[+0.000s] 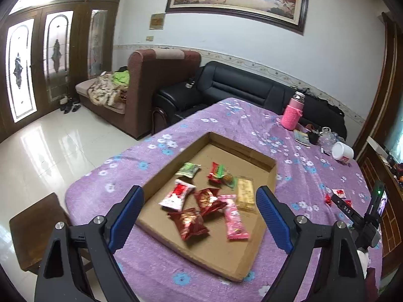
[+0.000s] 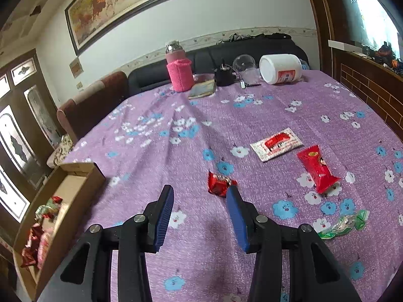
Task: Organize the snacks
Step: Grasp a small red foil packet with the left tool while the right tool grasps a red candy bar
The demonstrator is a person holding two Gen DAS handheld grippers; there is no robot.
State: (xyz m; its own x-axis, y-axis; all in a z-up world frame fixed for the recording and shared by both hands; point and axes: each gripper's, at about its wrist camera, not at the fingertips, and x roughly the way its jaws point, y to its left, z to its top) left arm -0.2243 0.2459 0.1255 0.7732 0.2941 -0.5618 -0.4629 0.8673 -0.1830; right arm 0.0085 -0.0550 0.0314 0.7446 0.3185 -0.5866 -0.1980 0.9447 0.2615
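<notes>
A shallow cardboard tray (image 1: 267,173) lies on the purple flowered tablecloth (image 2: 176,130) and holds several wrapped snacks, among them a pink bar (image 1: 235,217) and a dark red packet (image 1: 190,222). My left gripper (image 1: 200,205) hovers open and empty above the tray's near side. My right gripper (image 2: 200,201) is open and empty above the cloth. A small red snack (image 2: 219,182) lies just beyond its right fingertip. Farther right lie a white and red packet (image 2: 275,144), a red bar (image 2: 317,168) and a green candy (image 2: 345,224). The tray also shows in the right wrist view (image 2: 83,176).
At the table's far edge stand a pink-sleeved bottle (image 2: 178,71), a small booklet (image 2: 202,89), a dark object (image 2: 224,75), a clear cup (image 2: 245,66) and a tipped white jar (image 2: 279,69). Sofas (image 1: 236,88) stand behind. A wooden stool (image 1: 35,226) stands at the near left.
</notes>
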